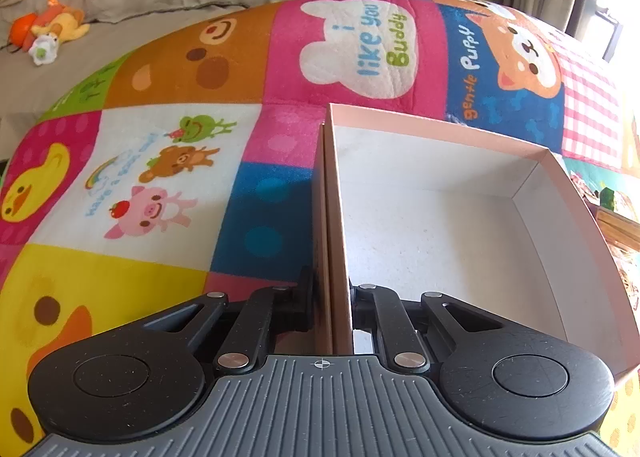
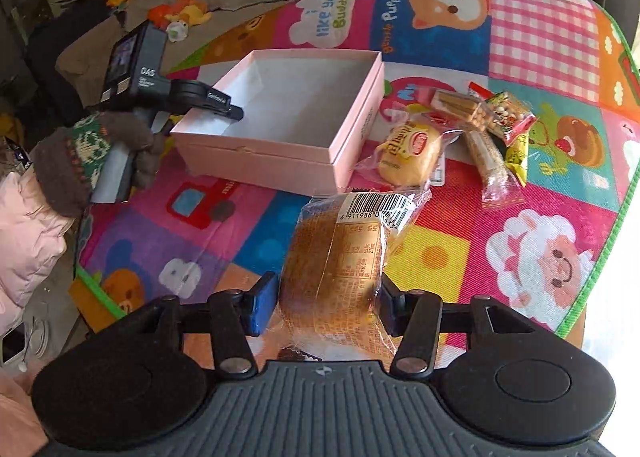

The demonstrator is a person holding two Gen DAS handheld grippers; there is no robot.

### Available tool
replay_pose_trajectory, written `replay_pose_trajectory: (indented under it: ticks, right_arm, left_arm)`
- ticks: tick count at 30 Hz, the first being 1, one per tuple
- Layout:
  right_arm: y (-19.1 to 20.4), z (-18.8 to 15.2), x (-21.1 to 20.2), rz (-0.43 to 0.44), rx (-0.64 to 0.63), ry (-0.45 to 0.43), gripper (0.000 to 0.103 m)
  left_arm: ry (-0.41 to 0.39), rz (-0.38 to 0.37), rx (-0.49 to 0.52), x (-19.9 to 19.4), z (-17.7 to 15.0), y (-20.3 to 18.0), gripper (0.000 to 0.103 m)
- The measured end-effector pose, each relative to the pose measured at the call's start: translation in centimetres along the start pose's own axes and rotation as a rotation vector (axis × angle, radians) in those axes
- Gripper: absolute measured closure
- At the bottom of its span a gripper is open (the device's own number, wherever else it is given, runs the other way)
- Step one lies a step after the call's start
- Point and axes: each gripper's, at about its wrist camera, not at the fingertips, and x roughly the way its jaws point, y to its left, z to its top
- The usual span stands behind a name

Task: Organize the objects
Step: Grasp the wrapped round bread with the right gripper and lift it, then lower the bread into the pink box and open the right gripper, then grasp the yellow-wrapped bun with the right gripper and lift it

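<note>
The left gripper (image 1: 330, 309) had its fingers pinching the near wall of the pink box (image 1: 440, 225), one finger outside, one inside, steadying it on the mat (image 1: 168, 161). The box sat empty, white inside, pale pink outside, open at the top. In the right wrist view the left gripper (image 2: 236, 113) showed at the box's left corner, held by a hand in a knitted glove (image 2: 92, 153).

The right gripper (image 2: 328, 305) had its fingers half spread and clamped on a wrapped cake (image 2: 336, 269), one pad on each side. The cake was golden brown in a clear printed wrapper, barcode at the far end, crinkled seal sticking out past the fingertips. It looked soft, so a light squeeze seemed wise.

Beyond the fingers lay the box (image 2: 288, 125), ahead and to the left. The other snacks (image 2: 472, 125) lay ahead and to the right, just beside the box: a round yellow bun, sticks and small packets.

To do this step well, the cake probably had to clear the box's near wall, then go down flat into a corner, leaving room for the rest, while the left fingers kept the box from sliding.
</note>
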Motion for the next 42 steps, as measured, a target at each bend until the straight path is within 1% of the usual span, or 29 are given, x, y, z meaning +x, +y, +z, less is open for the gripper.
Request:
replay_pose_trajectory:
  ticks: [2, 4, 6, 9, 10, 11, 12, 13, 15, 18, 20, 23, 25, 26, 28, 30, 32, 34, 37, 40, 42]
  right_arm:
    - [1.3, 0.4, 0.0, 0.06, -0.009, 0.015, 0.052]
    - [2.4, 1.1, -0.3, 0.107, -0.026, 0.006, 0.052]
    - [3.4, 2.8, -0.9, 0.137, -0.044, -0.044, 0.052]
    - [4.5, 7.6, -1.9, 0.153, -0.077, -0.197, 0.05]
    - [4.5, 9.1, -1.9, 0.148, -0.069, -0.24, 0.041]
    - [4.3, 11.2, -1.7, 0.147, -0.046, -0.283, 0.035]
    - [3.9, 12.5, -1.6, 0.147, -0.021, -0.316, 0.03]
    - [3.5, 13.5, -1.4, 0.135, 0.001, -0.341, 0.029]
    - [2.5, 14.4, -1.0, 0.088, 0.023, -0.367, 0.027]
    - [0.0, 13.0, -0.3, -0.005, 0.06, -0.37, 0.017]
    - [-1.8, 11.2, 0.6, -0.078, 0.084, -0.343, 0.016]
    - [-4.5, 7.1, 2.5, -0.223, 0.108, -0.276, 0.015]
    - [-5.8, 4.2, 3.7, -0.3, 0.116, -0.234, 0.01]
    - [-6.2, 2.9, 4.3, -0.325, 0.124, -0.214, 0.009]
    - [-7.2, 0.2, 5.3, -0.347, 0.15, -0.173, 0.007]
    - [-7.8, -1.6, 6.1, -0.349, 0.183, -0.144, 0.007]
    - [-8.3, -2.8, 6.5, -0.332, 0.225, -0.132, 0.005]
    - [-8.4, -3.3, 6.7, -0.317, 0.245, -0.148, 0.0]
    - [-8.0, -3.2, 7.3, -0.336, 0.244, -0.161, 0.0]
    - [-7.8, -3.3, 7.6, -0.372, 0.26, -0.185, 0.0]
    - [-7.2, -3.3, 8.1, -0.411, 0.248, -0.189, 0.0]
  left_arm:
    - [-0.006, 0.001, 0.003, 0.1, 0.0, 0.0, 0.091]
    - [-0.011, -0.001, 0.0, 0.2, 0.0, 0.0, 0.092]
    - [-0.012, -0.004, -0.008, 0.2, 0.0, 0.0, 0.092]
    - [-0.004, -0.012, -0.021, 0.2, 0.1, 0.2, 0.091]
    - [-0.003, -0.014, -0.023, 0.2, 0.1, 0.2, 0.091]
    - [-0.002, -0.016, -0.023, 0.2, 0.0, 0.3, 0.091]
    - [-0.003, -0.017, -0.021, 0.2, 0.0, 0.2, 0.091]
    - [-0.005, -0.018, -0.02, 0.2, -0.1, 0.3, 0.091]
    - [-0.009, -0.021, -0.018, 0.2, -0.1, 0.3, 0.091]
    - [-0.015, -0.019, -0.019, 0.1, -0.3, 0.2, 0.091]
    - [-0.015, -0.026, -0.025, 0.1, -0.4, 0.3, 0.09]
    - [-0.017, -0.036, -0.032, -0.1, -0.6, 0.3, 0.089]
    - [-0.016, -0.039, -0.029, -0.1, -0.6, 0.2, 0.089]
    - [-0.013, -0.042, -0.031, 0.0, -0.6, 0.1, 0.089]
    - [-0.01, -0.043, -0.035, 0.0, -0.5, 0.0, 0.089]
    - [-0.01, -0.041, -0.038, 0.0, -0.5, 0.0, 0.089]
    - [-0.008, -0.04, -0.043, 0.0, -0.6, 0.0, 0.089]
    - [-0.008, -0.036, -0.043, 0.0, -0.7, 0.0, 0.089]
    - [-0.008, -0.034, -0.047, 0.0, -0.6, 0.0, 0.09]
    - [-0.009, -0.033, -0.049, 0.0, -0.7, 0.0, 0.089]
    - [-0.011, -0.035, -0.05, 0.0, -0.7, 0.0, 0.09]
